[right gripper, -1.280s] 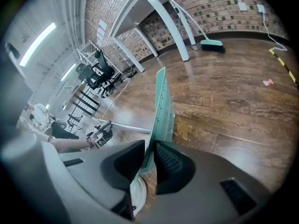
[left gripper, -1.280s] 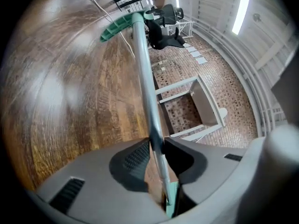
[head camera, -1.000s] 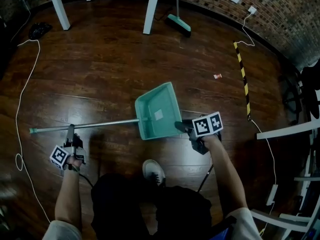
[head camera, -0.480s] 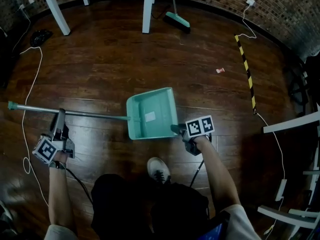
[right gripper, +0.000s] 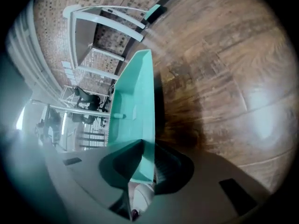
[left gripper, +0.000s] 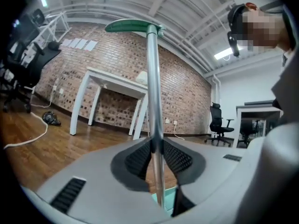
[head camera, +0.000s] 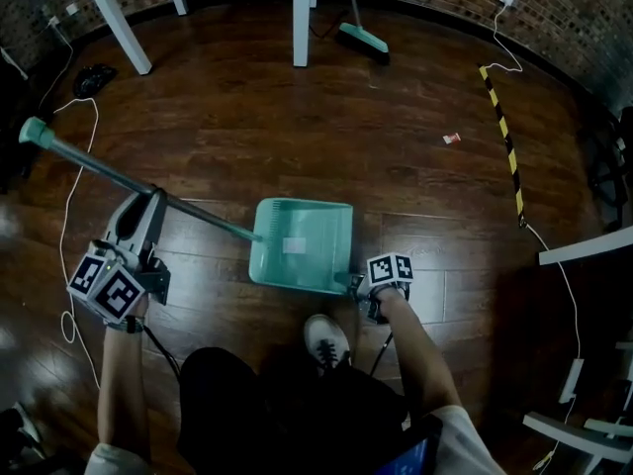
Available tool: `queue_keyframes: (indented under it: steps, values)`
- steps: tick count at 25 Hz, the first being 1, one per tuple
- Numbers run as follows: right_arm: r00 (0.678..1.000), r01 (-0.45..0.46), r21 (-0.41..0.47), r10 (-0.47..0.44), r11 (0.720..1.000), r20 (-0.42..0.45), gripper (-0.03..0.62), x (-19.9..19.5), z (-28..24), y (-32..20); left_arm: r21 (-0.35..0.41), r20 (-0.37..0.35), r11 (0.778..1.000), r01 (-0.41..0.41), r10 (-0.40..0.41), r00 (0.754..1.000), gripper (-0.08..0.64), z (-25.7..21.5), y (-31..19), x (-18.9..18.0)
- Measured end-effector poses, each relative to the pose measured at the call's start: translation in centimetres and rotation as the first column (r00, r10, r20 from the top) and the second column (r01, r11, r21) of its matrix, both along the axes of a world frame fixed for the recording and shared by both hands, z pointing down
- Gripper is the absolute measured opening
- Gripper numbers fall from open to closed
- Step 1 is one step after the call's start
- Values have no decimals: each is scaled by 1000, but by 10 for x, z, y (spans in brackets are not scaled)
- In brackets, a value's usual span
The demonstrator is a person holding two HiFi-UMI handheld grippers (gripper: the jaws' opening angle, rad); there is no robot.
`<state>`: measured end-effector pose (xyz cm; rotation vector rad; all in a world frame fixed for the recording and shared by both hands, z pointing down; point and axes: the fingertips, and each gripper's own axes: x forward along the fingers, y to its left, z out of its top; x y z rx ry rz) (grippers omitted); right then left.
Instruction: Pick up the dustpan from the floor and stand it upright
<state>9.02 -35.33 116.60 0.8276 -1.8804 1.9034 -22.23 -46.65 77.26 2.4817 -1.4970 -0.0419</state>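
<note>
My left gripper (head camera: 150, 204) is clamped on the dustpan's handle (head camera: 119, 178), which rises toward 10 o'clock. My right gripper (head camera: 358, 283) is opening, with the pan's side wall (right gripper: 140, 125) between its jaws. The dustpan (head camera: 302, 245) sits at 12 o'clock, low over the floor (head camera: 415, 186) (near my shoe). Risk: with that side let go, the pan may swing about the handle.
</note>
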Motion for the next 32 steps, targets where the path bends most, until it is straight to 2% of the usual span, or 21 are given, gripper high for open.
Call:
queue_keyframes:
  steps: [2,5,7,10,15,18,21,22,23,24,26,28,30,32]
  values:
    - [998,-67,-30,68,997,8,87,4,12,0,32,99,998,-59,56,993,87,-7,1,25]
    - [989,-150,-58,150,987,0,103,18,26,6,67,233,987,-146,127,964,100,-10,9,60]
    - [981,-193,-67,192,979,-9,143,34,34,11,85,285,977,-194,163,945,101,-13,14,80]
    - [971,-238,-33,238,971,-11,144,54,34,6,100,344,967,-235,188,920,104,-17,15,103]
    - [961,-270,31,271,962,-52,144,72,29,13,108,393,955,-278,216,894,107,-19,19,132]
    - [961,-274,55,275,960,-10,144,72,15,18,105,411,955,-277,212,887,114,-20,18,134]
    - [966,-257,92,255,962,33,133,68,-5,13,101,362,963,-251,199,911,121,-20,21,123]
    - [968,-250,116,247,961,40,89,67,-13,9,105,340,964,-242,194,920,124,-22,22,119]
    - [970,-242,144,238,960,42,84,67,-22,4,110,324,966,-235,188,927,123,-24,23,115]
    - [973,-232,177,229,957,37,69,66,-32,-1,114,314,967,-228,182,932,124,-25,25,112]
    - [978,-202,256,210,945,-4,-11,66,-57,-11,114,307,970,-215,171,936,124,-25,31,104]
    - [980,-162,337,191,927,-55,-21,68,-91,-18,96,306,974,-206,169,937,123,-25,45,96]
    - [979,-146,405,190,903,-72,-21,66,-140,-26,55,332,965,-255,223,916,121,-33,60,96]
    - [973,-158,490,218,857,-68,-20,63,-210,-33,5,406,932,-363,330,852,112,-49,78,104]
